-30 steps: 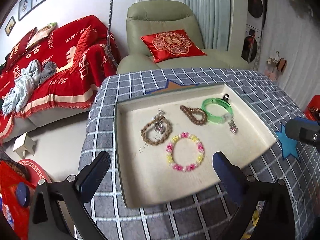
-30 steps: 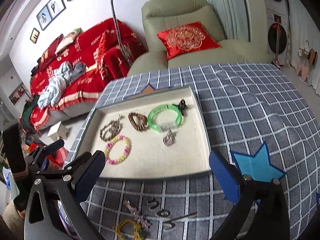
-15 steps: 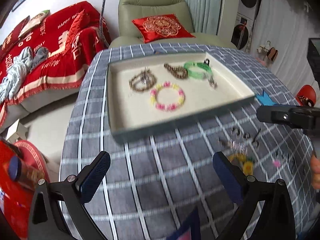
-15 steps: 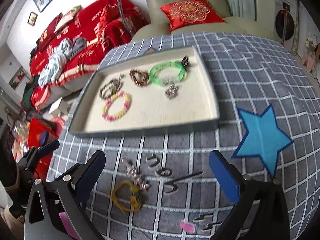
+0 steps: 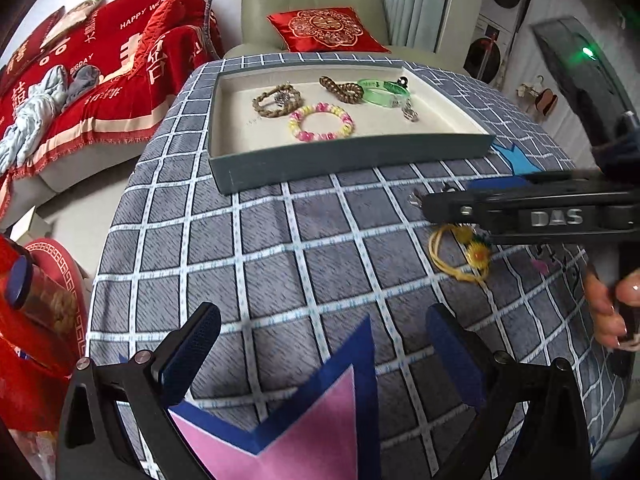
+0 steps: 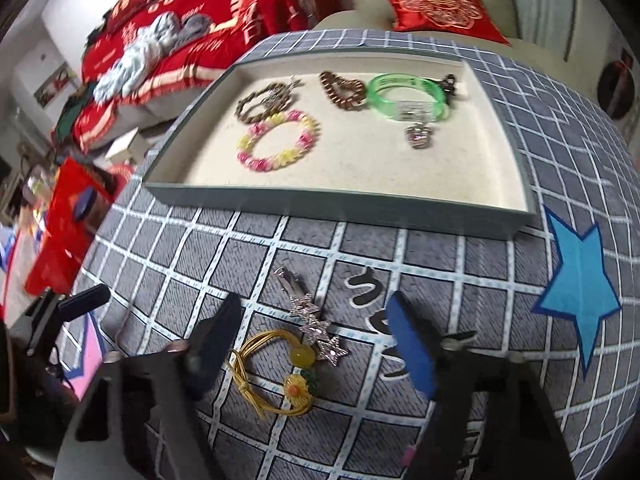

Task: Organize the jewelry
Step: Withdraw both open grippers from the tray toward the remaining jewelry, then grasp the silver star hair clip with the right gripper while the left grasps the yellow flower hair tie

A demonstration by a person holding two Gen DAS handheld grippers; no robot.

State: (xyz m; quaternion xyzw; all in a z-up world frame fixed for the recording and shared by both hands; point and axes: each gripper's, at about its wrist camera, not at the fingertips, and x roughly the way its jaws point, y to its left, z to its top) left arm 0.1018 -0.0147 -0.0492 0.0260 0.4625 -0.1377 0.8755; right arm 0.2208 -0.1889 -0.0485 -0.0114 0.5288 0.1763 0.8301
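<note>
Right wrist: star hairclip (image 6: 314,322) touches yellow hair tie (image 6: 276,376), tray (image 6: 344,208) beyond.

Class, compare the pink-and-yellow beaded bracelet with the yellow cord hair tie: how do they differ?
The beaded bracelet lies inside the tray; the hair tie lies on the tablecloth outside it. The beaded bracelet is a round ring of beads; the hair tie is thin cord with a flower charm. Both are loops lying flat.

Left gripper (image 5: 320,344) open over pink star (image 5: 304,432); tray (image 5: 344,156) beyond.
</note>
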